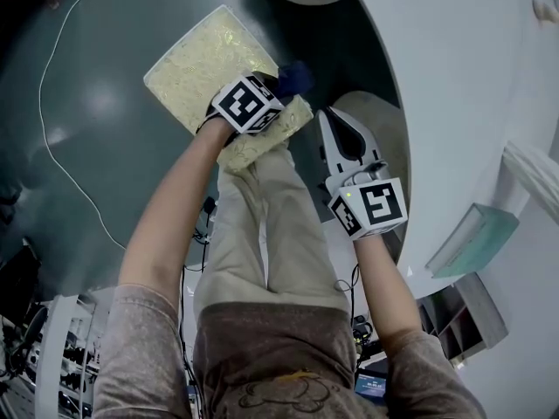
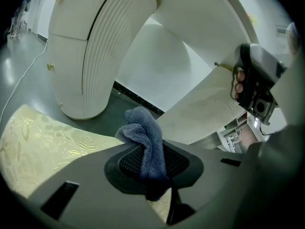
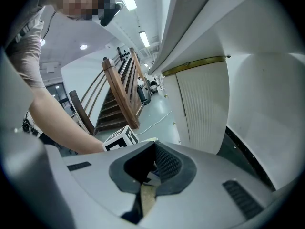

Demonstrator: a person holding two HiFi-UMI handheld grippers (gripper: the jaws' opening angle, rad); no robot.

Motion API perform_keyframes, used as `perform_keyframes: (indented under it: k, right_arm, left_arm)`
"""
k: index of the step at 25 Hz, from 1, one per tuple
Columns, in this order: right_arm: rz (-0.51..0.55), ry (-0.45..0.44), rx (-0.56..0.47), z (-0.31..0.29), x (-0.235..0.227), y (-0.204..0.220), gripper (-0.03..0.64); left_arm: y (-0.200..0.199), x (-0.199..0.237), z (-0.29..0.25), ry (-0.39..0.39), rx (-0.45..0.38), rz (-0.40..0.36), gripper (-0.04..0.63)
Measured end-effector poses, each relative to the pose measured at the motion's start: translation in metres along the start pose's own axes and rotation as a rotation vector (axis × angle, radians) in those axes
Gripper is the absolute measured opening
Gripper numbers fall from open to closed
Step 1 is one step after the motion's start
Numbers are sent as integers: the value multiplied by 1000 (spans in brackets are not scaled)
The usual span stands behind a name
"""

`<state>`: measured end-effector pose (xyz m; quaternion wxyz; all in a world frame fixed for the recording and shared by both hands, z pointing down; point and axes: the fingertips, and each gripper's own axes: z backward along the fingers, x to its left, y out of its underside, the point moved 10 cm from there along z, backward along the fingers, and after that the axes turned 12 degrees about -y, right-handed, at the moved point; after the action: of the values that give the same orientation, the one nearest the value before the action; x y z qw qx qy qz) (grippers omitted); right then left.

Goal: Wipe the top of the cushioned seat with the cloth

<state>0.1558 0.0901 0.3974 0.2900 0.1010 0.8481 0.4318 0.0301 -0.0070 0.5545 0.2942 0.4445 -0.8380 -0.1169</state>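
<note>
The cushioned seat (image 1: pixel 199 59) is a square pad in pale gold patterned fabric, standing on a dark green floor. In the left gripper view the seat (image 2: pixel 45 142) fills the lower left. My left gripper (image 1: pixel 281 87) hangs over the seat's near right corner and is shut on a blue-grey terry cloth (image 1: pixel 298 77). That cloth (image 2: pixel 147 140) bunches up out of the left gripper (image 2: pixel 147 165). My right gripper (image 1: pixel 336 129) stays to the right of the seat, beside the white furniture. The right gripper (image 3: pixel 147 171) has its jaws together, with nothing held.
A large curved white counter (image 1: pixel 454 77) lies close on the right. A ribbed white cabinet (image 2: pixel 102 46) stands beyond the seat. A white cable (image 1: pixel 48 103) runs over the floor at left. The person's trousers (image 1: pixel 262 234) are just below the seat. A wooden staircase (image 3: pixel 116 92) rises further off.
</note>
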Motion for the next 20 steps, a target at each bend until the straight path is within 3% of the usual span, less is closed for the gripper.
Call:
perform_keyframes:
  k: [20]
  right_arm:
    - [-4, 16, -5, 11, -5, 8, 3]
  left_arm:
    - [35, -82, -27, 149, 23, 16, 91]
